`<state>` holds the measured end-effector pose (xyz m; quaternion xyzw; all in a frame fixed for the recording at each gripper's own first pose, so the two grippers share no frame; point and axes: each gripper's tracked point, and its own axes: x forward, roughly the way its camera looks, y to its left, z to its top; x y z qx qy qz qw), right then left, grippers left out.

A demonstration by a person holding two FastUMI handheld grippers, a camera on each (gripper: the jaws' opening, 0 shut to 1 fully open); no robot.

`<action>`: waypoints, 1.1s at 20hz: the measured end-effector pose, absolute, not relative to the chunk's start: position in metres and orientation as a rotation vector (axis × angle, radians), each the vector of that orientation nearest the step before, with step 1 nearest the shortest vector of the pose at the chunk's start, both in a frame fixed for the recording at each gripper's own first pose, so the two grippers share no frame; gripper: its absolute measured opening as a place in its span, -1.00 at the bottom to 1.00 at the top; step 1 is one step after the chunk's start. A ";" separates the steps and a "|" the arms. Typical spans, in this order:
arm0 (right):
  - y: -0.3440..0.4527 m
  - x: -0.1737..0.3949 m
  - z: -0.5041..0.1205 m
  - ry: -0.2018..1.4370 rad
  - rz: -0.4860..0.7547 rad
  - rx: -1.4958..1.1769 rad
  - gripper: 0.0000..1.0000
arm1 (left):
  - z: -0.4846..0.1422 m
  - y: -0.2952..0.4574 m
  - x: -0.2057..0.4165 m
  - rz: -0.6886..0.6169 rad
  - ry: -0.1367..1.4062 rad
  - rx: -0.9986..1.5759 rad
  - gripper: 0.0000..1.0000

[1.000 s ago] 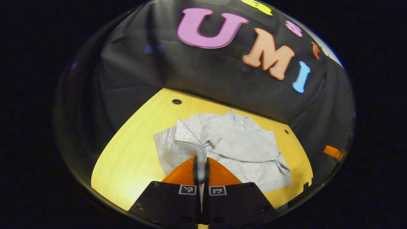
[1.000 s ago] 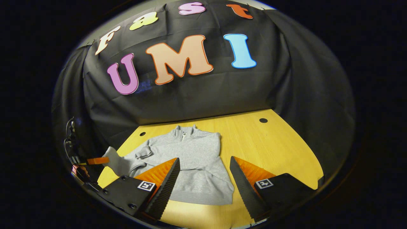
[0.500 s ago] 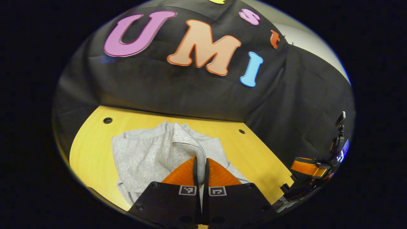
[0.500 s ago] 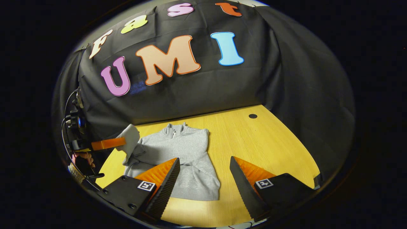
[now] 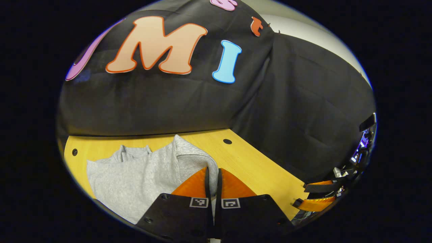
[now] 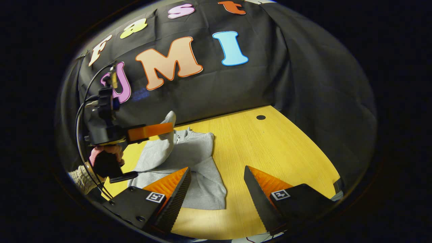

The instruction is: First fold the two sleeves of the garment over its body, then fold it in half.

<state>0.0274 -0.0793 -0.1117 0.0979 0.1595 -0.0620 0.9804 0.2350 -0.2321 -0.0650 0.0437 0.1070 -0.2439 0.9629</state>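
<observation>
Left claw point(image 5: 212, 175) clamped tight on the sleeve point(image 5: 194, 157), cuff end pinched between both fingers and lifted clear of the surface point(image 6: 270, 145) so it can swing over the body without dragging. Garment point(image 6: 189, 162) lies flat near the surface's back-left corner, collar toward the back edge. Right claw point(image 6: 216, 189) wide open, holding nothing, hovering off the hem near the front edge, likely waiting for the half-fold.
</observation>
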 end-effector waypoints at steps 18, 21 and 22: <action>-0.054 0.064 -0.165 0.395 -0.075 0.210 0.97 | -0.131 -0.222 0.322 -0.376 0.261 0.165 0.91; -0.038 0.066 -0.179 0.425 -0.040 0.208 0.96 | -0.106 -0.188 0.303 -0.338 0.207 0.139 0.89; -0.035 0.067 -0.184 0.433 -0.035 0.203 0.97 | -0.101 -0.174 0.294 -0.318 0.198 0.142 0.89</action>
